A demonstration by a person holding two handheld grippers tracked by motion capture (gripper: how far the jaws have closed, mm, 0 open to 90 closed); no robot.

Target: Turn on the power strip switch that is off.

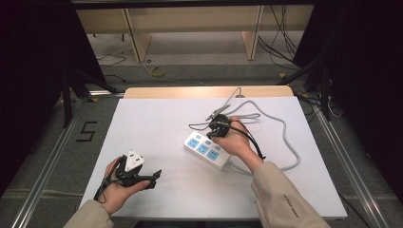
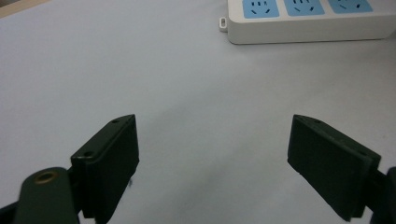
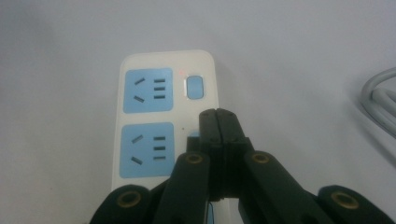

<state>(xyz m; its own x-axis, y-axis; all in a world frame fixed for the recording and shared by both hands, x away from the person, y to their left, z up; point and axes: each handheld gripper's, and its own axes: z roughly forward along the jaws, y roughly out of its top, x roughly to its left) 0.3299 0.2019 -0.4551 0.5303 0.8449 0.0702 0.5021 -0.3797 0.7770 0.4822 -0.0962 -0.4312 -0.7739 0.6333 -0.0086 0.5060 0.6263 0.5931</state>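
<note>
Over the power strip (image 3: 163, 121), closed right tool (image 3: 217, 116) should press squarely on the second switch (image 3: 193, 136); left tool (image 2: 212, 154) idles open.

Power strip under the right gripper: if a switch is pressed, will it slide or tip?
The power strip lies flat and wide, so tipping seems unlikely. Its smooth casing on the smooth white table might let it slide slightly. The thick grey cable probably resists turning.
</note>
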